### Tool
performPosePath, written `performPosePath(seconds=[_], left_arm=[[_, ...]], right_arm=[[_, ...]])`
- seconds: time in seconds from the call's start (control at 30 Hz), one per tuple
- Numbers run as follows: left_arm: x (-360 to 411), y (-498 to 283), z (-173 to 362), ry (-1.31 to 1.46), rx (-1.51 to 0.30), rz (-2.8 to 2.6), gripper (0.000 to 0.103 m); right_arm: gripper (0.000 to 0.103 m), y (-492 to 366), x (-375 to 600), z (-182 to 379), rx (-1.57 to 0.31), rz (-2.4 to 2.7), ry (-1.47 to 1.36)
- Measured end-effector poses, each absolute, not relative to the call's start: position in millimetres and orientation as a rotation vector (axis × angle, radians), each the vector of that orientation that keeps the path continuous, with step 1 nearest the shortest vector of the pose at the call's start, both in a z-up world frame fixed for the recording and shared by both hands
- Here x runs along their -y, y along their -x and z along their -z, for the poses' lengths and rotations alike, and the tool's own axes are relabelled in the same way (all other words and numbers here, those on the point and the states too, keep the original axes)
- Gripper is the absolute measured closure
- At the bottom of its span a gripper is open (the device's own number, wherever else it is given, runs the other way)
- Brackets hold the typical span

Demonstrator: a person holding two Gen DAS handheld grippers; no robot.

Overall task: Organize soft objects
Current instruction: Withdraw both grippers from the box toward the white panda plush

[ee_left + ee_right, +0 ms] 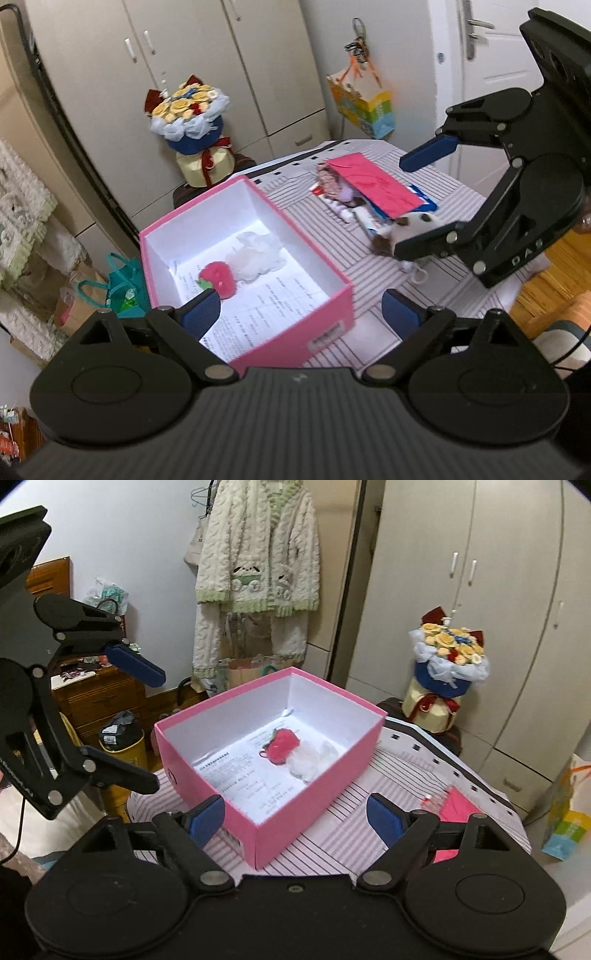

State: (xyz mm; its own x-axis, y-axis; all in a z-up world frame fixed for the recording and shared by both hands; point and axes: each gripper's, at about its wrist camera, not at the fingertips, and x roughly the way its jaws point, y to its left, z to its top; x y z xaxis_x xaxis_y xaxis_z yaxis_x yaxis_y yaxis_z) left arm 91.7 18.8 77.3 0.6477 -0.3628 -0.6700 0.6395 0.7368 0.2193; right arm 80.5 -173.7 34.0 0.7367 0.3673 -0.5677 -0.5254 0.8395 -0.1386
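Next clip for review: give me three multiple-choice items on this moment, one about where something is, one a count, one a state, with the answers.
1. Where is the red strawberry plush?
A. On the striped tablecloth
B. Inside the pink box
C. In the right gripper

2. How many soft items lie in the pink box?
A. Two
B. Four
C. None

3. How does the left gripper stand?
A. Shut on a plush
B. Shut on the box rim
C. Open, holding nothing

Answers: 1 B, it sits on the printed sheet on the box floor. 2 A, the strawberry and a white fluffy item. 3 C, its blue pads are spread apart.
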Motion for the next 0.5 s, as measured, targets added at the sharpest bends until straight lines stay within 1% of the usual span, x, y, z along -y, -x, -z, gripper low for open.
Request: performPosePath(seconds=[0.03, 0.07, 0.13, 0.3, 0.5], left_arm=[[-16, -88, -75, -0.475, -0.64, 0.605, 0.008], [-12, -85, -73, -0.485, -0.638, 0.62, 0.008], [-4, -80, -67, -0.496, -0.634, 0.639, 0.008], [19, -72, -56, -0.505, -0.626, 0.717, 0.008], [44, -78, -46, -0.435, -0.644, 0.799, 0.008]], right_arm=[[0.016, -76, 178, -33, -0.549, -0.491, 0.297], [0.012, -71, 182, -31, -0.544, -0.483, 0.292], [0.011, -61, 192, -27, -0.536, -0.467, 0.278], [0.011, -37, 213, -13, -0.526, -0.428, 0.271], [0.01, -27, 238, 6, -0.557, -0.388, 0.243]])
